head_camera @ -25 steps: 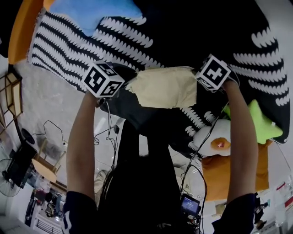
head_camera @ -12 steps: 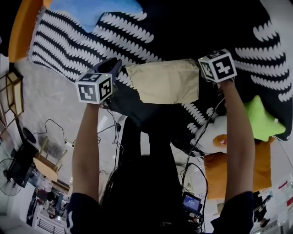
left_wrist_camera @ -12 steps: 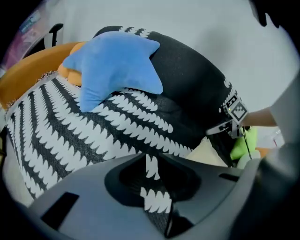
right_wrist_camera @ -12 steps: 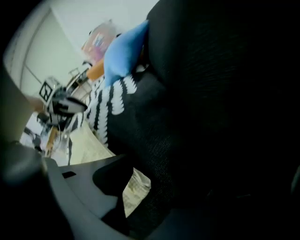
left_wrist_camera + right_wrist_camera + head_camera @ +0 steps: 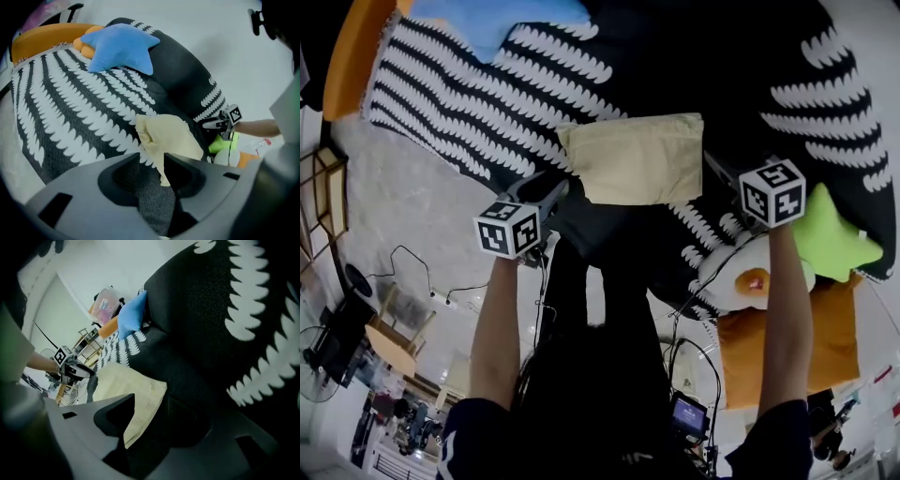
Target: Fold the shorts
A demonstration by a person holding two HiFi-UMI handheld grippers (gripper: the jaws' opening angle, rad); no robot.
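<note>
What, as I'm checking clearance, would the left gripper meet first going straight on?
Probably the shorts: their edge lies straight ahead between the left gripper's jaws, which have just been opening and grip nothing; depth unclear.

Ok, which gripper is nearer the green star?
Right. The right gripper is beside the green star; the left gripper is across the shorts. Both pairs of fingers have just been opening, nothing pinched between them.

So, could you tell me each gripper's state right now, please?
Left gripper: open, jaws just opening, shorts corner between them, unpinched.
Right gripper: open, jaws just opened then eased in, gripping nothing.
</note>
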